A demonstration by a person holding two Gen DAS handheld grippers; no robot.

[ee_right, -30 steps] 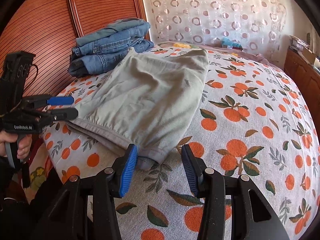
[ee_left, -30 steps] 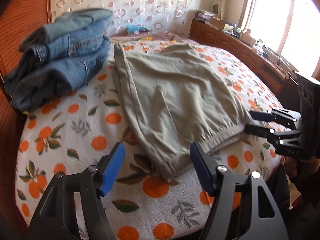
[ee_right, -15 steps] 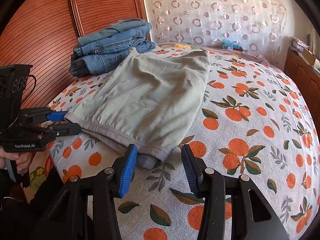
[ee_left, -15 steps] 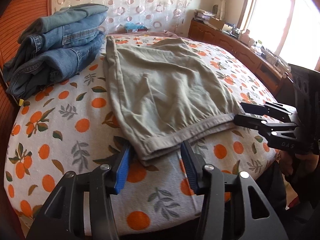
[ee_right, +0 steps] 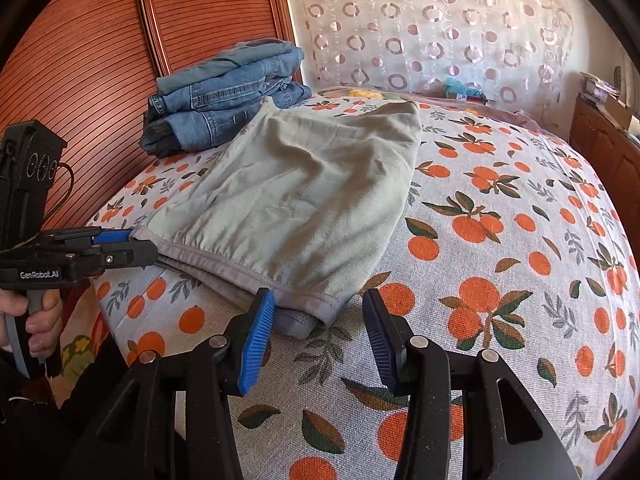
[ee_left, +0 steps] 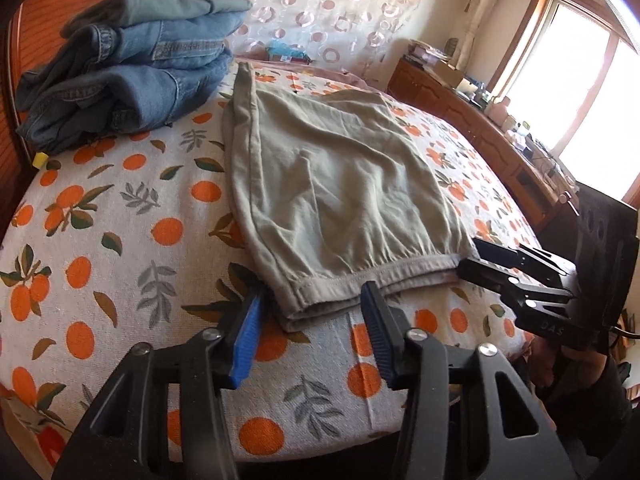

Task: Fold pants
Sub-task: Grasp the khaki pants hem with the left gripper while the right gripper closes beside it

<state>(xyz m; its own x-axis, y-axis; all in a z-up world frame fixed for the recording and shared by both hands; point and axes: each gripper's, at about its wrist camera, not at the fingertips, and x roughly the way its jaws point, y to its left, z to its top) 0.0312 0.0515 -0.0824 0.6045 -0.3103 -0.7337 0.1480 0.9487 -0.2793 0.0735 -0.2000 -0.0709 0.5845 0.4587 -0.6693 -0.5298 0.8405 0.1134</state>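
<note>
The folded khaki cotton pants (ee_left: 336, 200) are lying on the orange-print bed sheet (ee_left: 120, 240), beside stacked blue jeans (ee_left: 132, 64). The left tongs (ee_left: 310, 320) are closing around one waistband corner, not yet pinching; the right tongs (ee_right: 318, 320) are sitting open astride the other.

Our right gripper (ee_right: 318, 322) straddles the corner of the folded khaki pants (ee_right: 304, 200); our left gripper (ee_right: 138, 246), its jaws closing, meets the waistband's far corner.
</note>
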